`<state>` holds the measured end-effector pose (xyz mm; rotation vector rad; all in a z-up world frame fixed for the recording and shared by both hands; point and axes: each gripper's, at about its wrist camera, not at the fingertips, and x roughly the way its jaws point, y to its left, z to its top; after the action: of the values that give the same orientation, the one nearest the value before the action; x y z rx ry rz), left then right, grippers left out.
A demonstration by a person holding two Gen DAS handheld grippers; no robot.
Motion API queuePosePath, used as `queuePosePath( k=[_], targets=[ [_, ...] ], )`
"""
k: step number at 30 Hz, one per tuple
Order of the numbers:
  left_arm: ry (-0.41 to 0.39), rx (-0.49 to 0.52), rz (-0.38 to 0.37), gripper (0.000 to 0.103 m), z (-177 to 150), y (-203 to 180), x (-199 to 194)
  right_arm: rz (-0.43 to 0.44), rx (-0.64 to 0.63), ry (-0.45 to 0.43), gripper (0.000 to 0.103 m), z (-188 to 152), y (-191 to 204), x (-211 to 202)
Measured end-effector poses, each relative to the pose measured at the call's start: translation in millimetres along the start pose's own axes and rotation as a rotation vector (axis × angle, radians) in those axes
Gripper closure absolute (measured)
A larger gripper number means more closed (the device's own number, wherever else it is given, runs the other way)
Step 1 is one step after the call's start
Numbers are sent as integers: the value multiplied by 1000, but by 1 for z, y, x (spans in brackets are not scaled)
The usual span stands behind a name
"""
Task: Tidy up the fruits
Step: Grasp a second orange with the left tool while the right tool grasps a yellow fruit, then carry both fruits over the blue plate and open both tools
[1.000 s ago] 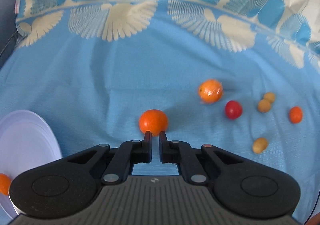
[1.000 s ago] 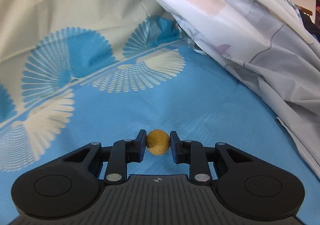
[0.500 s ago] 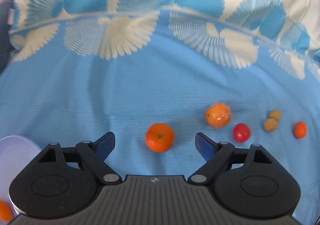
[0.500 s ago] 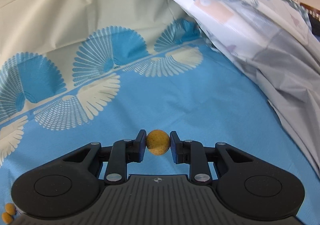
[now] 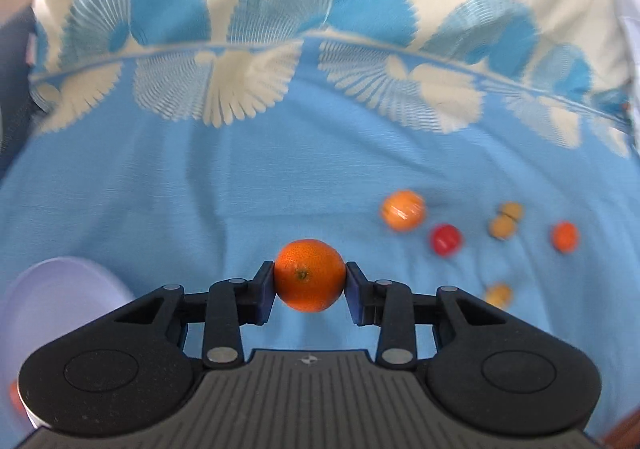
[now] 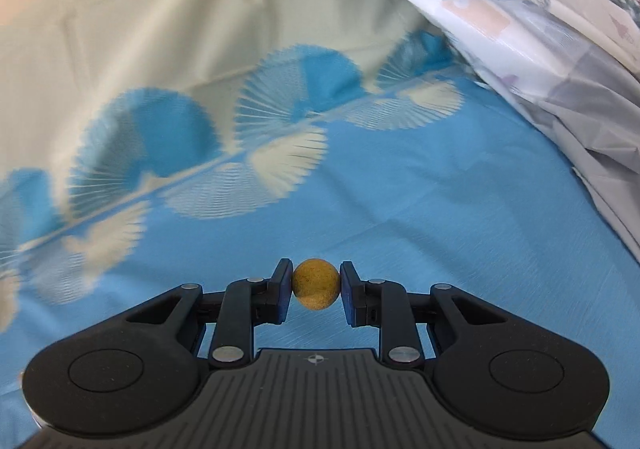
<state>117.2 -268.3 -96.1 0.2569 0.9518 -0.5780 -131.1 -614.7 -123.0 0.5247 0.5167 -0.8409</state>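
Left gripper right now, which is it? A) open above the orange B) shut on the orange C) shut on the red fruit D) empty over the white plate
B: the left gripper has both pads pressed against the sides of the orange, while the red fruit lies on the cloth to the right.

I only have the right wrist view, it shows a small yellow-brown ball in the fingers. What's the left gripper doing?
Observer: The left gripper is shut on an orange.
Operator: Any fruit left on the cloth?
Observer: Yes, loose on the blue cloth: a paler orange, a red fruit, a small orange fruit and three yellowish ones.
Operator: Somewhere to put them?
Observer: A white plate sits at the lower left.
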Motion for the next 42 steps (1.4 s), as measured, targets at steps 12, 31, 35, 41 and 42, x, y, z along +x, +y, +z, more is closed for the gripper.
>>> queuePosePath(
  k=[12,31,35,41,42],
  targets=[
    [-67,-43,66,63,-97,70,-182,473,-156,97,76,-91,158,-207],
    [-183,-176,70,63,-214,153,-304,691,-426,137,76,-194,256,-389],
    [-190,-201,106,63,-216,158,-315,695,-444,118,76,-194,258,-401],
    [-190,-216,132,63,-216,161,-321,704,-472,101,76,-195,263,-409],
    [-188,-216,130,63,-216,161,-321,703,-475,100,76,-195,263,-410]
  ],
)
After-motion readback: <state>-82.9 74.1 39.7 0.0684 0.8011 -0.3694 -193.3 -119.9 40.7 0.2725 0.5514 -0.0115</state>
